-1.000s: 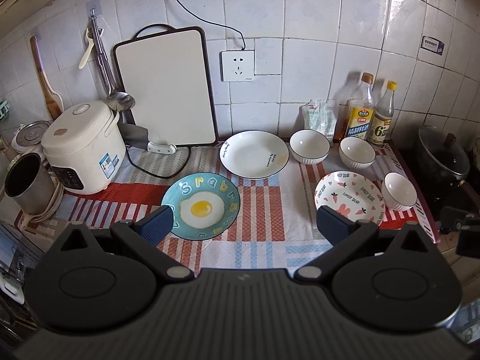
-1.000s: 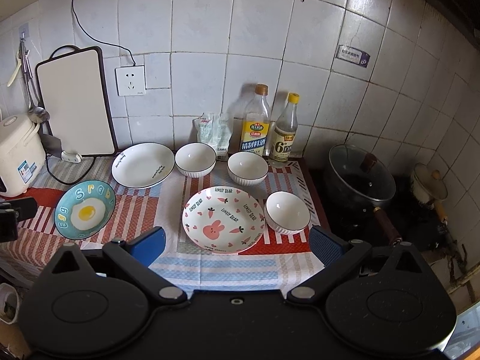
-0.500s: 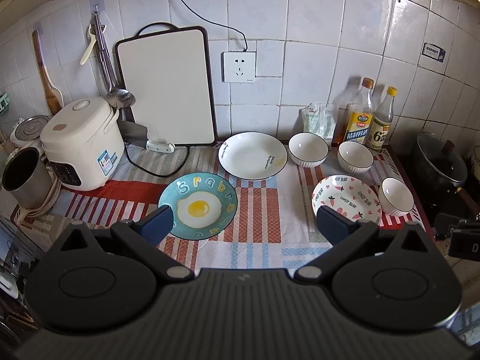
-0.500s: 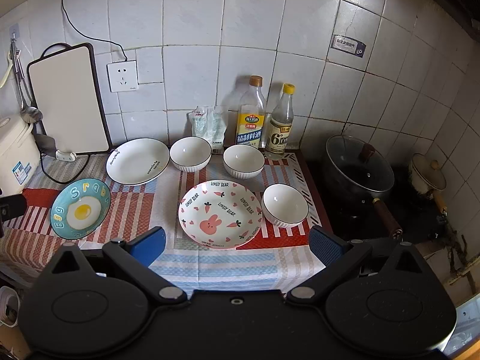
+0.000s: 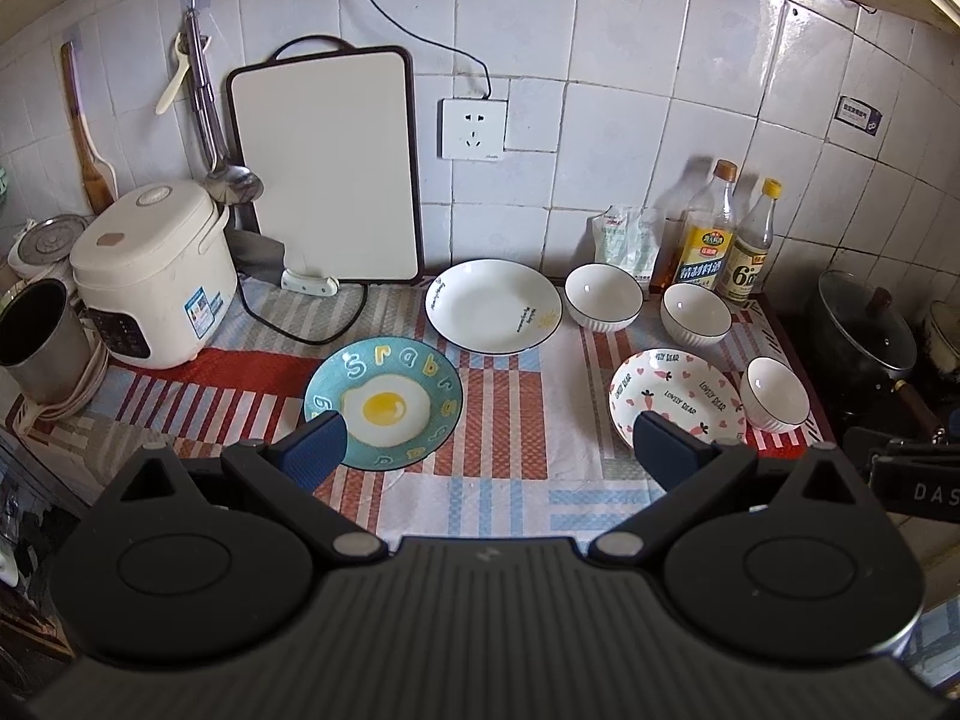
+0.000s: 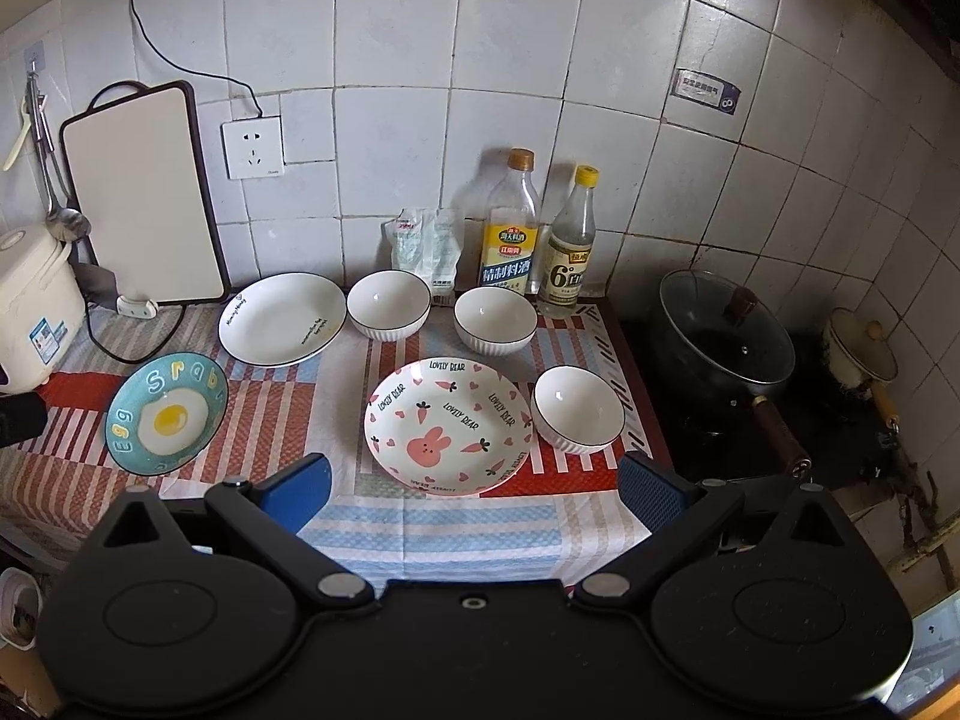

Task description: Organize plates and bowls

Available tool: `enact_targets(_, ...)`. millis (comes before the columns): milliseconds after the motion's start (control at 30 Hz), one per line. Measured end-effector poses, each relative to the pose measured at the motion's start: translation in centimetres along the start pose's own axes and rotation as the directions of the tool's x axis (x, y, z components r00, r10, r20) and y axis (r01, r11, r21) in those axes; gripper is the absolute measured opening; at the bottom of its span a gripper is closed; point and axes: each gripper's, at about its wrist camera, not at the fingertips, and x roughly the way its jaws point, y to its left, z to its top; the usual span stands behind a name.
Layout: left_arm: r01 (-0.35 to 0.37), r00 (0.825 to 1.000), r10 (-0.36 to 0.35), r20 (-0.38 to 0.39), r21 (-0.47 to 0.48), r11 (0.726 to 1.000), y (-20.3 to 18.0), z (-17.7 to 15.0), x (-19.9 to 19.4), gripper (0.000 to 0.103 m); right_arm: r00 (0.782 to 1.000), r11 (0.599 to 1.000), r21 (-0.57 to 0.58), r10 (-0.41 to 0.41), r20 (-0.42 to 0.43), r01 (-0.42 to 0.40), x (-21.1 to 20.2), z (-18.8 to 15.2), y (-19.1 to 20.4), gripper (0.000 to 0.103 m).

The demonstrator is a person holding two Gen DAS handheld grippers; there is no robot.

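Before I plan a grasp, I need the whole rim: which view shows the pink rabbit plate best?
The right wrist view: the rabbit plate lies whole and central there. In the left wrist view, a gripper finger covers its near edge.

A home kitchen: tiled wall (image 6: 390, 138), rice cooker (image 5: 153, 282), lidded pot (image 6: 726, 336) on what looks like a stove.
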Motion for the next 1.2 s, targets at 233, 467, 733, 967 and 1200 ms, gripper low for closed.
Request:
enact_targets(233,-0.002,1.000,0.002,-0.015,-0.010,1.000,0.6,-0.1,0.4,0.103,1.000,1.000,-0.012,0.014,0.009,-0.013,0.0,0.0,0.3,0.103)
enact_targets(467,0.022,1.000,-0.022,-0.004,0.015,1.000,1.2,0.0,0.9,0.103,0.996,0.998,-0.031,0.061,0.058,-0.060,-0.2,-0.1,1.0,0.103)
enact_targets(733,0.085,0.995,-0.089,0.040,0.080,0.993,4.9,2.2,3.0,0.103,0.949,0.973,0.006,0.222,0.226,-0.229,1.8,0.2,2.6,0.103)
enact_targets(967,0.121,0.992,-0.122,0.020,0.062,0.991,12.6,4.4,9.6,0.099,0.928,0.940,-0.089,0.339,0.153,-0.329,8.8,1.8,9.7,0.095)
enact_targets(1200,0.126,0.991,-0.123,-0.045,0.088,0.988,18.3,3.8,17.8,0.097,0.901,0.901,-0.072,0.431,0.042,-0.428,16.1,-0.1,17.7,0.089)
